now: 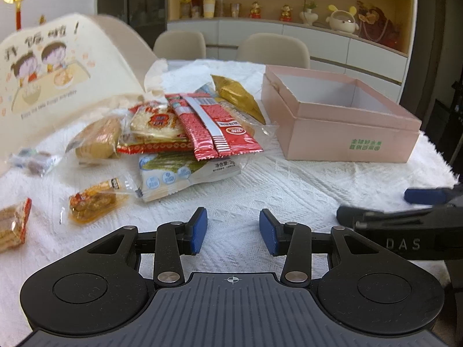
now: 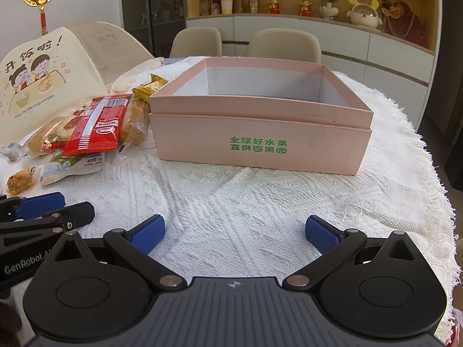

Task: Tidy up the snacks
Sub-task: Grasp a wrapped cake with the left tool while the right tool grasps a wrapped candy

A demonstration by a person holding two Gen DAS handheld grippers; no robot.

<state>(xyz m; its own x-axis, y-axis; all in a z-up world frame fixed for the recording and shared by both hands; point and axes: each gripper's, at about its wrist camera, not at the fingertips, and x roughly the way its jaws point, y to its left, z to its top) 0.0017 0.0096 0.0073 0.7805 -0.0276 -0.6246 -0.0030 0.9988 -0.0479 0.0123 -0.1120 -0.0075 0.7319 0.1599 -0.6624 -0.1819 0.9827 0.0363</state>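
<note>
A pile of snack packets lies on the white tablecloth: a red packet (image 1: pixel 214 124) on top, a rice cracker pack (image 1: pixel 153 124), a white-green seaweed pack (image 1: pixel 179 173), a gold packet (image 1: pixel 240 95) and small loose snacks (image 1: pixel 92 202). The pile also shows in the right wrist view (image 2: pixel 95 127). An open pink box (image 1: pixel 341 115) (image 2: pixel 260 144) stands to the right of the pile, and no snacks show in it. My left gripper (image 1: pixel 233 231) is open and empty above the cloth, short of the pile. My right gripper (image 2: pixel 234 231) is open wide and empty in front of the box.
A cream printed bag (image 1: pixel 43 81) lies at the far left behind the snacks. Two beige chairs (image 2: pixel 249 43) stand beyond the table. A sideboard with ornaments (image 2: pixel 332 8) lines the back wall. The tablecloth's fringed edge (image 2: pixel 434 202) drops off at the right.
</note>
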